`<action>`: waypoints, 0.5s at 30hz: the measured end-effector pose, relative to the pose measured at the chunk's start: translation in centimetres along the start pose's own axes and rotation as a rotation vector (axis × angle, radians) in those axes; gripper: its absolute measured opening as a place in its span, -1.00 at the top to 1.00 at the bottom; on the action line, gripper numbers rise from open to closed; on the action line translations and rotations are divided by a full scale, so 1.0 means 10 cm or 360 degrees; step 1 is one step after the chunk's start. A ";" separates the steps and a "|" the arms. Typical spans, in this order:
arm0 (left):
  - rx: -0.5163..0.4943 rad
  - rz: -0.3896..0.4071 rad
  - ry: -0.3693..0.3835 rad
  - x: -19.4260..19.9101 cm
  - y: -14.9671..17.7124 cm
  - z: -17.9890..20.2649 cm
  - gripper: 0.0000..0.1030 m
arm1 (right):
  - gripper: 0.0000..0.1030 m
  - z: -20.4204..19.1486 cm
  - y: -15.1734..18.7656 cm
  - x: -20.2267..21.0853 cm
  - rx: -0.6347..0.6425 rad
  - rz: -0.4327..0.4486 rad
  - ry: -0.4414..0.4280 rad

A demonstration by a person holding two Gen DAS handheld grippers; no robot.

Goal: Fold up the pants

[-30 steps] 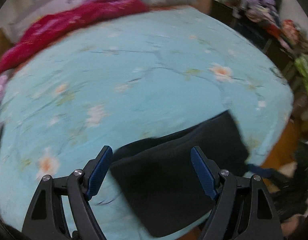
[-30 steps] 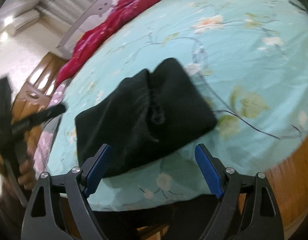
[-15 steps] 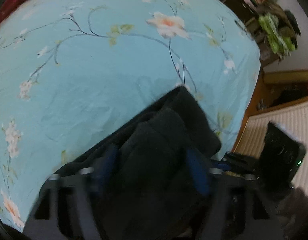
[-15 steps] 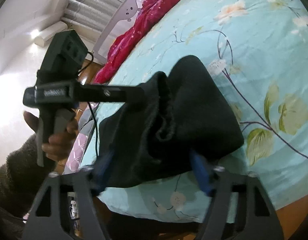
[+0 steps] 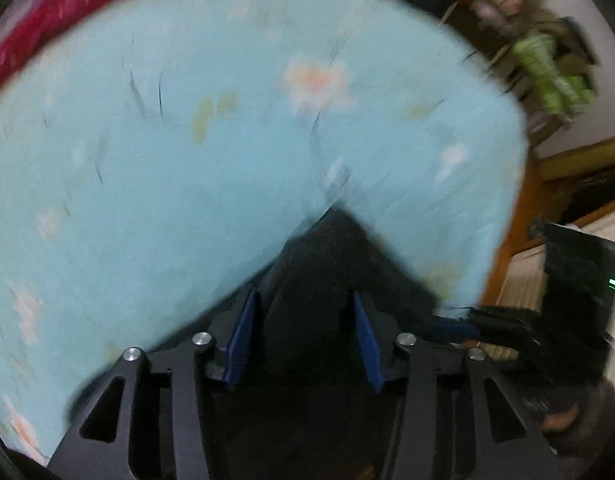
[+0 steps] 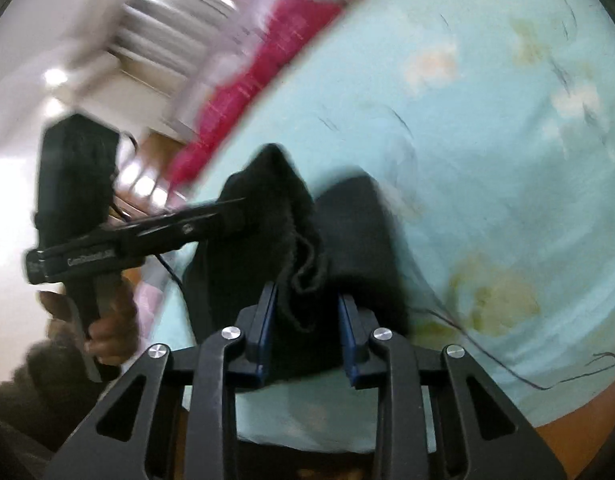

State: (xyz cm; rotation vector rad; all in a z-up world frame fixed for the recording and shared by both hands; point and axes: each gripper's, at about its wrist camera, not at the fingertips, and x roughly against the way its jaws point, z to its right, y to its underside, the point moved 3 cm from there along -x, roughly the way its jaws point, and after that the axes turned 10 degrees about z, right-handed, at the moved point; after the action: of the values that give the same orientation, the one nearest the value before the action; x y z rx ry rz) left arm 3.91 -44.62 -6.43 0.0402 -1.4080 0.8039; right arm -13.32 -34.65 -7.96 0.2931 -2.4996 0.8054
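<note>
The black pants (image 5: 331,264) lie folded in a thick bundle at the near edge of a light blue flowered bedsheet (image 5: 187,140). My left gripper (image 5: 305,308) is shut on the bundle's edge, its blue pads pressing the cloth. In the right wrist view my right gripper (image 6: 307,304) is shut on another part of the same pants (image 6: 355,232). The left gripper (image 6: 227,216) shows there too, clamped on a raised bunch of black cloth. Both frames are motion-blurred.
A red blanket (image 5: 47,32) lies along the far side of the bed and shows in the right wrist view (image 6: 259,68). Shelves with clutter (image 5: 543,68) stand beyond the bed's right corner. The wooden bed frame (image 5: 515,220) runs along the right edge.
Both grippers were open a second ago; they moved onto the pants and closed on the cloth. The bundle's edge is now lifted off the sheet.
</note>
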 end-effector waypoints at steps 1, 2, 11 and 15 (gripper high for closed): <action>0.0038 0.0042 0.0009 0.04 -0.01 -0.02 -0.06 | 0.38 0.07 0.06 -0.05 -0.0049 -0.0036 0.0021; 0.0062 0.0066 0.0032 0.11 -0.02 -0.03 -0.06 | 0.34 0.10 0.11 -0.04 -0.0106 -0.0046 0.0004; 0.0190 0.0126 0.0134 0.46 -0.05 -0.18 -0.02 | -0.08 0.11 -0.13 0.45 -0.0248 0.0266 -0.0208; 0.0215 0.0085 0.0155 0.36 -0.08 -0.14 -0.14 | -0.10 0.00 0.01 0.17 -0.0173 0.0166 -0.0173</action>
State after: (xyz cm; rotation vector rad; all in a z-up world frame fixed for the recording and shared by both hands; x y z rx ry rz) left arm 5.37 -42.80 -3.20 0.0671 -1.2661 0.9327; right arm -14.84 -34.62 -7.10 0.1742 -2.6684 0.7074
